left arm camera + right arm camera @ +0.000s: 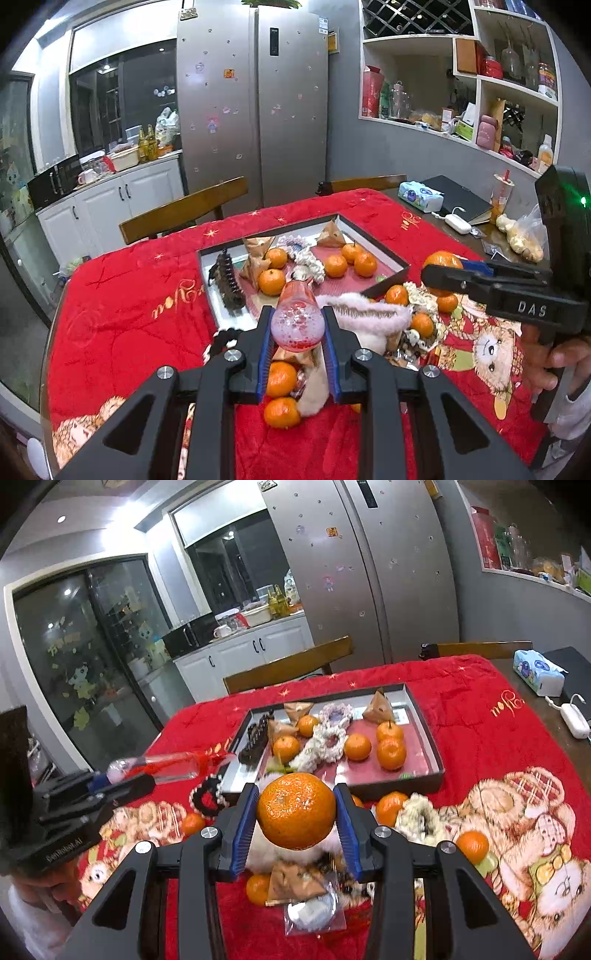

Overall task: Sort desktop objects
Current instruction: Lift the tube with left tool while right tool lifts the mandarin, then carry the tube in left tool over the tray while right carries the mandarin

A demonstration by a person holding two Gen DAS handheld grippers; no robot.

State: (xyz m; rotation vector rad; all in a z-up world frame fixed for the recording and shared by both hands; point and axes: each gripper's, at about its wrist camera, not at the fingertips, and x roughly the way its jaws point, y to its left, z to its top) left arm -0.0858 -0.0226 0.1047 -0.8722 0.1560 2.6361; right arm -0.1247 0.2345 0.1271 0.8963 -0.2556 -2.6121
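red blanket (480, 709) below left gripper (297, 325) clamped on bottle (297, 321), right gripper (296, 812) on orange (296, 810)

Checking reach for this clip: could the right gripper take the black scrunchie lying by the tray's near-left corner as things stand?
Probably not yet. The right gripper is shut on a mandarin, so its jaws are occupied. The black scrunchie itself lies uncovered on the red blanket.

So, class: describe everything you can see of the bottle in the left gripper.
The bottle is clear, glass or plastic, with a little red liquid and foam inside. It lies near horizontal in the air above the red cloth, its end clamped in the left gripper, its far end pointing toward the tray.
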